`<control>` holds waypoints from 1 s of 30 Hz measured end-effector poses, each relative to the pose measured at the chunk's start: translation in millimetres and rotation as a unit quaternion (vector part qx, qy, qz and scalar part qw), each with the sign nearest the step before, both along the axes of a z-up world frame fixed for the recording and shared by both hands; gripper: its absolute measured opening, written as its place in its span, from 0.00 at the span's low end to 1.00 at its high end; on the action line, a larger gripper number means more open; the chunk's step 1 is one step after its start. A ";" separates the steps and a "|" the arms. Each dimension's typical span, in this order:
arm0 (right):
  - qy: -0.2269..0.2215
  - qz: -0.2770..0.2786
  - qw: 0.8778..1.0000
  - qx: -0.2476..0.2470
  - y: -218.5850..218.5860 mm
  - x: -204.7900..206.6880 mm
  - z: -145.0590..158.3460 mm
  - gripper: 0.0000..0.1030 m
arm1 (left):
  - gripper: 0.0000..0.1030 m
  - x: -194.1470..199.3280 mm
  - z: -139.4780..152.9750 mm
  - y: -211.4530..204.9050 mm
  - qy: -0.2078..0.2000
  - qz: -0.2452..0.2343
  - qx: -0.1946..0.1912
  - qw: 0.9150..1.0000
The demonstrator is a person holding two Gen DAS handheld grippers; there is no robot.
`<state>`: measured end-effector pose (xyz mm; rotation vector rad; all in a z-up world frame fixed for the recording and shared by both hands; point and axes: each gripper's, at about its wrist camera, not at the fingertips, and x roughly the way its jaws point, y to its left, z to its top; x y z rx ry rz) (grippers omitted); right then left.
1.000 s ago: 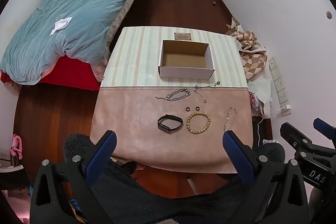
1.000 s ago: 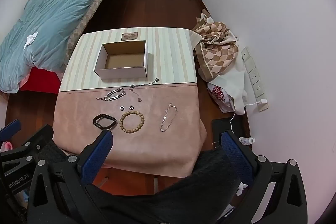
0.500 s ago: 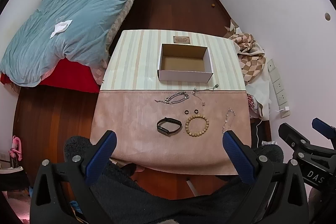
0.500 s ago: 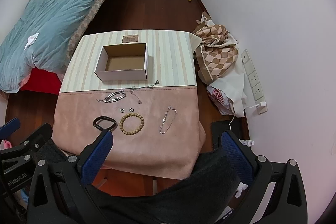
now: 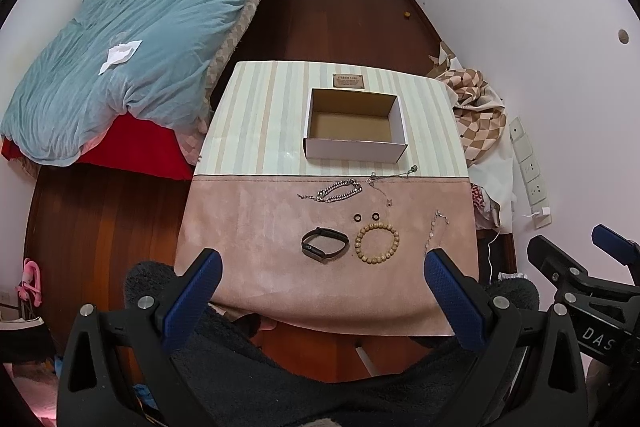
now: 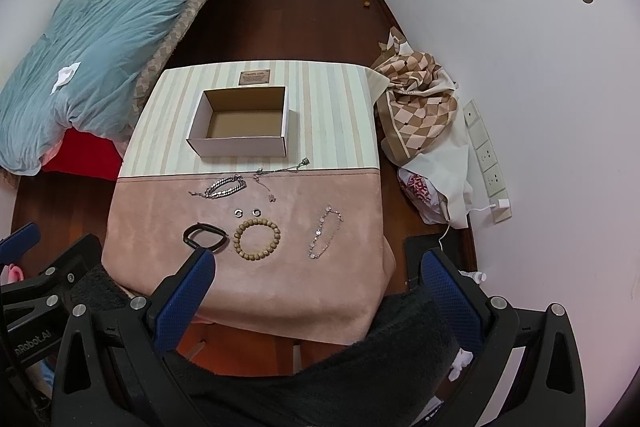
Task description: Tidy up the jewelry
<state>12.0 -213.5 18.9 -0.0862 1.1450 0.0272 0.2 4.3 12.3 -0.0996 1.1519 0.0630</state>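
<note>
Left gripper (image 5: 322, 271) held above near table edge, fingers spread wide, nothing between them. Right gripper (image 6: 316, 273) likewise spread, holding nothing.

Table (image 5: 248, 227): pink cloth near, striped far.

Open cardboard box (image 5: 354, 125) on striped part, nothing inside. Jewelry on pink part:
- silver chain bracelet (image 5: 338, 191) just near box
- thin necklace (image 5: 390, 179) right of it
- two small rings (image 5: 366, 217)
- black band (image 5: 324, 243)
- wooden bead bracelet (image 5: 377, 242) beside band
- charm bracelet (image 6: 325, 231) far right.

We see the bench (image 5: 248, 211) carrying an open box (image 5: 354, 149), chain bracelets (image 5: 340, 191), a bead bracelet (image 5: 377, 242), two rings (image 5: 366, 217) and a black band (image 5: 325, 244).
</note>
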 end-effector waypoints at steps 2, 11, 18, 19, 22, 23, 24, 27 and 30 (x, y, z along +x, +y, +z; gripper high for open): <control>-0.002 -0.001 1.000 0.000 0.7 -1.1 1.1 1.00 | 1.00 -1.2 0.4 1.0 0.000 0.000 0.000 1.000; -0.005 0.000 1.000 -0.001 0.9 -3.8 4.4 1.00 | 1.00 -4.5 2.6 1.1 -0.004 0.001 -0.001 1.000; -0.006 0.001 1.000 -0.002 -1.1 -4.8 5.3 1.00 | 1.00 -6.9 5.0 1.9 -0.006 0.001 -0.001 1.000; -0.006 0.000 1.000 -0.001 -1.5 -4.8 5.7 1.00 | 1.00 -7.4 5.6 1.9 -0.007 0.001 0.000 1.000; -0.009 0.000 1.000 0.000 -1.8 -7.0 7.1 1.00 | 1.00 -8.0 7.4 1.1 -0.010 0.001 0.001 1.000; -0.010 0.000 1.000 0.000 -2.2 -7.2 7.5 1.00 | 1.00 -8.3 7.6 1.3 -0.011 0.001 0.000 1.000; -0.010 0.000 1.000 0.001 -2.5 -7.8 7.9 1.00 | 1.00 -8.9 8.5 1.3 -0.012 0.002 0.000 1.000; -0.011 0.001 1.000 -0.002 -1.8 -8.4 8.7 1.00 | 1.00 -9.6 9.5 0.4 -0.012 0.001 0.000 1.000; -0.012 0.001 1.000 -0.004 -2.0 -8.4 9.8 1.00 | 1.00 -9.7 9.9 -0.1 -0.013 0.001 0.001 1.000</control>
